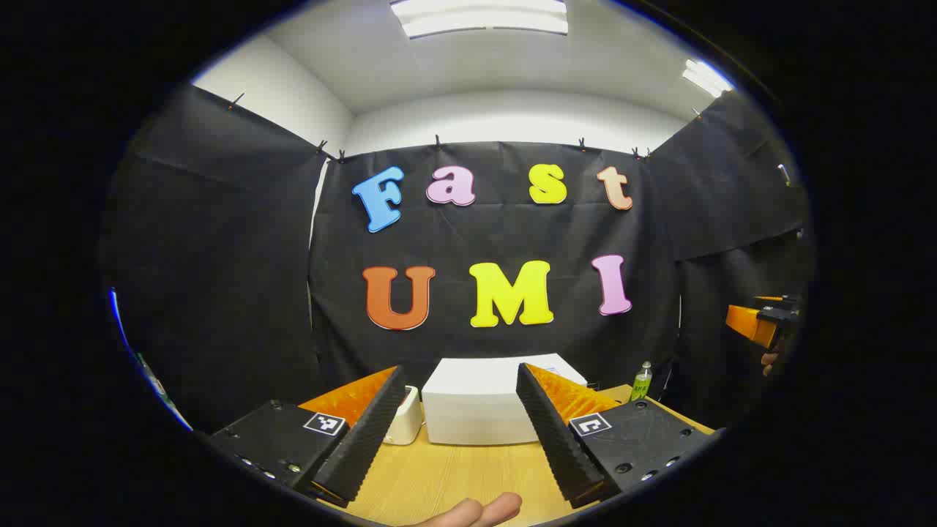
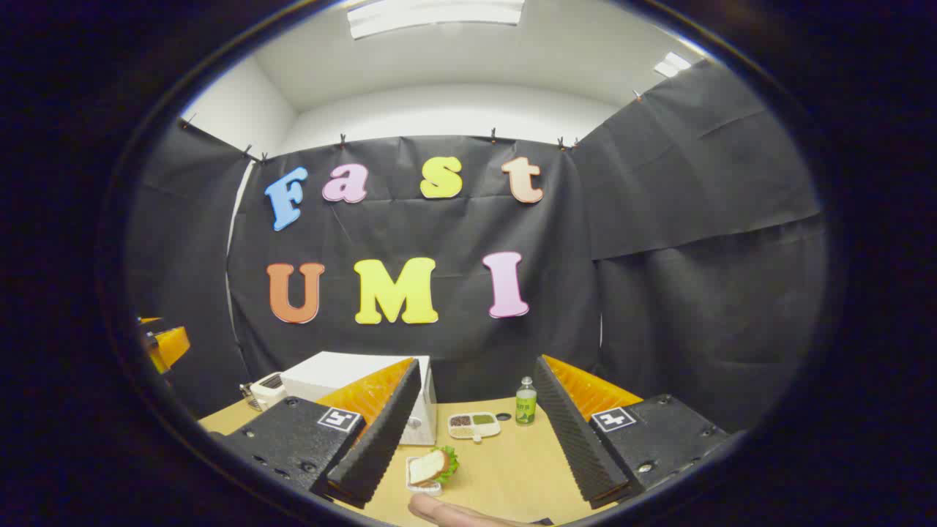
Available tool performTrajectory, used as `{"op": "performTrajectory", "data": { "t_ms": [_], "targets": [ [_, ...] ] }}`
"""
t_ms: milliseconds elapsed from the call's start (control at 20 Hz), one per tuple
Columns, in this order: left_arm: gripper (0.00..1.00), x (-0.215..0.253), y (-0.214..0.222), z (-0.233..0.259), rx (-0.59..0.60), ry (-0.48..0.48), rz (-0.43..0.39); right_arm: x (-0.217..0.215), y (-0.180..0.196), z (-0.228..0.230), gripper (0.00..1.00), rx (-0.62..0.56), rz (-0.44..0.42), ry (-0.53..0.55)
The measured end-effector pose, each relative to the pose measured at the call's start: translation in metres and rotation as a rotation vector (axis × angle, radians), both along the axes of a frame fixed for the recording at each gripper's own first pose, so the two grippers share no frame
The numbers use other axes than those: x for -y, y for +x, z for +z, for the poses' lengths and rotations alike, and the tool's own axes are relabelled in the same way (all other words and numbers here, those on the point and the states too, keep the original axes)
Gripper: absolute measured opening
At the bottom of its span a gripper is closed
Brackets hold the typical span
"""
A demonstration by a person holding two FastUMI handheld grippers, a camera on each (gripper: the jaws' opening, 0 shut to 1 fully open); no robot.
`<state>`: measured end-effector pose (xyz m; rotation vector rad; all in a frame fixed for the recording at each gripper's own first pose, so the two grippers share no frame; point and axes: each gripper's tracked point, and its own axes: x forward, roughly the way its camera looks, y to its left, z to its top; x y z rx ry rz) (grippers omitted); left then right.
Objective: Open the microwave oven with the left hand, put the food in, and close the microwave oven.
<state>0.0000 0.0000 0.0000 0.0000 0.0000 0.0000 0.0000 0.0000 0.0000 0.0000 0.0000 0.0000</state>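
1. Black-cloth booth, white ceiling with strip lights, light wooden bench (image 1: 439,476) carrying everything.
2. Microwave oven (image 1: 483,406): white box at the back of the bench, door shut as far as I can tell. It sits straight ahead between the left tongs' fingers in the left gripper view; in the right gripper view it is left of centre, partly behind the near finger.
3. Food (image 2: 433,465): sandwich on a small tray, on the bench in front of the microwave's right corner, low in the right gripper view. Not touched.
4. Left tongs (image 1: 461,432): jaws wide apart, holding nothing, up above the bench and well short of the oven. Right tongs (image 2: 476,439): same, spread wide and empty, hovering near the sandwich side.
5. Step in hand, my read: the opening hasn't started. Advice: bring the left tongs in low and square to the door, and find the handle or door edge first, since I can't make it out from here. Pull along the hinge arc, not straight back.
6. Clutter to avoid: small white appliance (image 1: 405,417) just left of the oven, green bottle (image 2: 525,407), two-compartment dish (image 2: 473,424) near the sandwich. Keep the right tongs clear of the door swing.
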Motion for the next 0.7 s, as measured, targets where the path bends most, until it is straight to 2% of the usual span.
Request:
{"op": "performTrajectory", "data": {
  "t_ms": [50,100,250,300,350,450,500,550,600,700],
  "targets": [
    [0.95,-0.002,0.0,0.003,0.012,0.005,0.001,0.005,0.001,0.001,0.99,0.003,-0.014,-0.002],
    [0.95,-0.003,-0.002,0.005,0.025,0.011,0.005,0.007,0.001,0.003,0.93,0.007,-0.024,-0.005],
    [0.94,-0.004,-0.003,0.005,0.032,0.024,0.026,0.011,0.001,0.003,0.93,0.005,-0.027,0.006],
    [0.84,-0.001,-0.003,0.004,0.027,0.023,0.019,0.011,0.0,0.003,0.93,0.003,-0.024,0.011],
    [0.95,0.002,-0.002,0.002,0.021,0.02,0.01,0.013,0.001,0.002,0.93,0.002,-0.021,0.013],
    [0.94,0.003,-0.001,-0.004,0.006,0.019,0.01,0.013,0.001,0.001,0.93,0.003,-0.016,0.009],
    [0.84,0.003,0.001,-0.005,0.0,0.02,0.015,0.014,0.001,0.001,0.93,0.003,-0.012,0.009],
    [0.85,0.003,0.003,-0.008,-0.003,0.017,0.016,0.014,0.001,0.0,0.93,0.0,-0.008,0.01],
    [0.95,0.007,0.004,-0.009,-0.005,0.01,0.012,0.014,0.0,0.001,0.93,0.0,-0.007,0.014],
    [0.95,0.015,0.008,-0.014,-0.012,0.0,-0.01,0.015,0.001,0.002,0.93,0.006,-0.005,0.01]
  ]
}}
